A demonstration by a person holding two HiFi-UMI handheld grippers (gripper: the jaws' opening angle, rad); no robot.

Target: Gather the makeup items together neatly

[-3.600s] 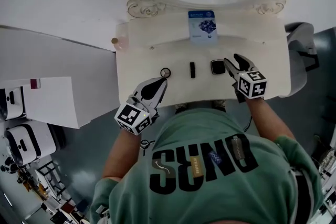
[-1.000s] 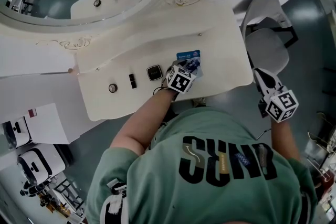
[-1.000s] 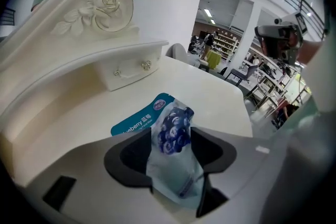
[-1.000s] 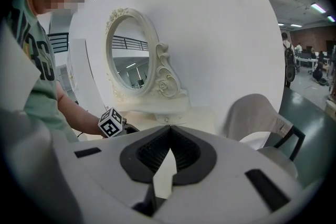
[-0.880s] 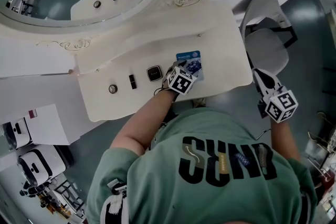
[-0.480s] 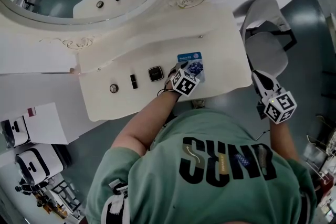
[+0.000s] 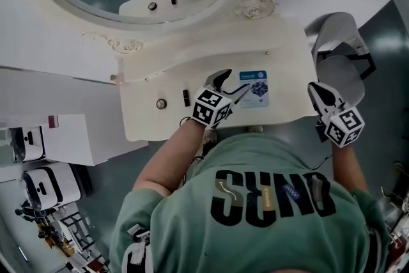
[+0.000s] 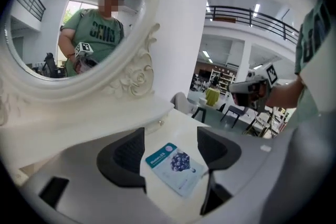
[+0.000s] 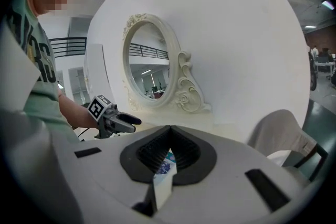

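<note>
We just spread left claw (image 7: 234, 83) wide; nothing in it, above blue-and-white flat mask packet (image 7: 256, 87). Packet lies loose on cream table (image 7: 211, 61), 3 o'clock of small black lipstick tube (image 7: 186, 98). Right claw (image 7: 314, 91) closed tight, nothing in it. We think packet is placed.

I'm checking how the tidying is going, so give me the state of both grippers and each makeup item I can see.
left gripper: open, jaws have just been opening, nothing held between them
right gripper: shut, empty
sachet: flat on the table, ungripped
black lipstick: lying on the table, nothing touching it
small round case: resting on the table
</note>
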